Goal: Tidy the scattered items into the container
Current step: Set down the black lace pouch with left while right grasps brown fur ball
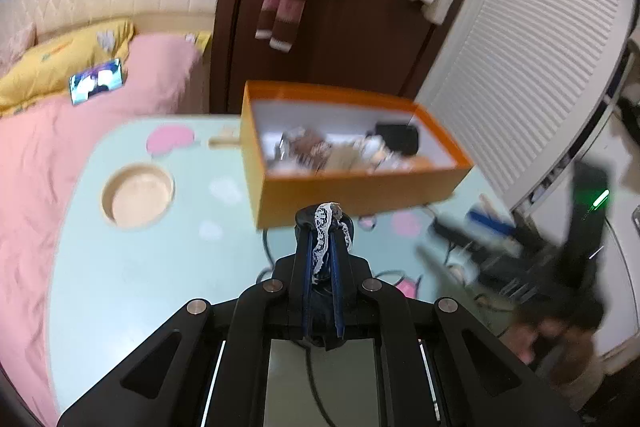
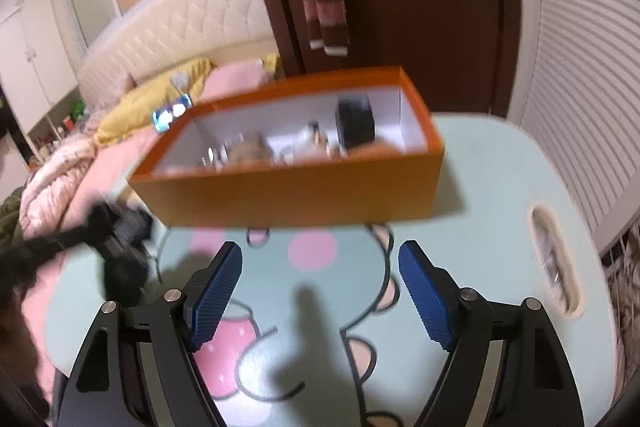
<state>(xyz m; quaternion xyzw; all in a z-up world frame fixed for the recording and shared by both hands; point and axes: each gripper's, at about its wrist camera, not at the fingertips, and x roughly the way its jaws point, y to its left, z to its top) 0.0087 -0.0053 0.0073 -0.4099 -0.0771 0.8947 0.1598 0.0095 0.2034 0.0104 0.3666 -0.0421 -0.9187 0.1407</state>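
Left claw [image 1: 323,227] grips a lace-trimmed cloth [image 1: 325,239] just short of the box [image 1: 352,187] at the bench's far edge; right claw [image 2: 320,291] gapes empty. Cloth may snag the rim

There was one open orange cardboard box with a white inside [image 1: 352,183] on one pale green cartoon-printed table [image 1: 140,267]. Inside it lay one black round-edged case [image 2: 355,122] and several blurred small items, too smeared to count. One dark lace-trimmed fabric piece [image 1: 325,239] was there, and two black grippers, left [image 1: 322,223] and right [image 2: 320,267].
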